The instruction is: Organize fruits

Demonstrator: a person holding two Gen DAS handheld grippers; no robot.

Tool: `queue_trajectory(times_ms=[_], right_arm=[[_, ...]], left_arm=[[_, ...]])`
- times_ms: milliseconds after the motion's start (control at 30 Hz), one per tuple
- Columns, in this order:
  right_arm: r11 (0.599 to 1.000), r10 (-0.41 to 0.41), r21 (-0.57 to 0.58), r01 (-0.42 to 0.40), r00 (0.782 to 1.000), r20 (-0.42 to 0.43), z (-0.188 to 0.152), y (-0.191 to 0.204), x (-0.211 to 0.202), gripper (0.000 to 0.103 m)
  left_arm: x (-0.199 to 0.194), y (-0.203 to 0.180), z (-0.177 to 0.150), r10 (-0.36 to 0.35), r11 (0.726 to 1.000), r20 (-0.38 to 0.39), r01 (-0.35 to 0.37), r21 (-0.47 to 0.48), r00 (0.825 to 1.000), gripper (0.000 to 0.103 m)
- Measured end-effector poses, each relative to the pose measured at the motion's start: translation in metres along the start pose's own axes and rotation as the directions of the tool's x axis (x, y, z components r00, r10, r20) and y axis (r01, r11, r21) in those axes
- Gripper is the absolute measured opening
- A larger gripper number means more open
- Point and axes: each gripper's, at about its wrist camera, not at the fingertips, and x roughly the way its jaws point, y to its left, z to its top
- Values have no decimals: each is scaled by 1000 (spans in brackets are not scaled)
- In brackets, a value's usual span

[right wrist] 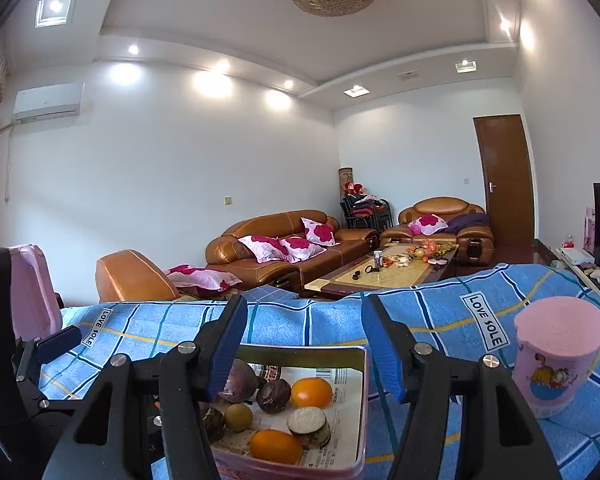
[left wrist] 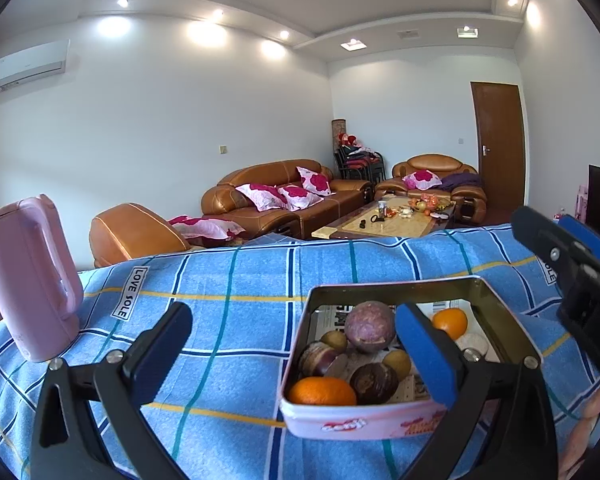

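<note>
Two tongs were mine, and both stood released with nothing between the pads. My left gripper [left wrist: 296,356] gaped as wide as it goes, one pad low left over bare cloth, the other overlapping the tin's right half in the left wrist view. My right gripper [right wrist: 304,348] stood half apart above the tin's near left corner in its own view.

The pink tin [left wrist: 364,424] sat lower centre on the blue checked cloth [left wrist: 228,320], with free cloth to its left and beyond it up to the far edge, where the cloth dropped away toward the sofas. A pink kettle [left wrist: 32,276] stood at the left edge, well apart from the tin; a pink lidded cup [right wrist: 556,364] stood at the right, near it.

In the tin I counted two oranges [right wrist: 312,392], four dark purple round fruits [left wrist: 369,327], one of them cut open, and two small yellowish-green ones [right wrist: 238,417]; my own fingers covered part of the tin, so more could have lain hidden. The printed paper lining it was too small to read.
</note>
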Motion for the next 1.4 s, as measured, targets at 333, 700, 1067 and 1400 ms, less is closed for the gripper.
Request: queue_trajectory(times_ms=[333,700,1067,1400], right_arm=[[996,-24,-89,29,998,58,-2,21,-27,61],[989,-26,-146,38,996,84,-4,34,-34,62],[991,-27,-132,38,997,79,-3,32,-35,62],[991,-31,-127,40,997,73,-3,31,-33,62]], left_arm=[[-19,21,-7,-3,999,13,4,-51,1000,103],[-22,22,-7,-1,998,9,2,-57,1000,103],[-21,21,-6,4,999,11,-3,-54,1000,103],[-21,21,-6,5,999,11,-4,-54,1000,103]])
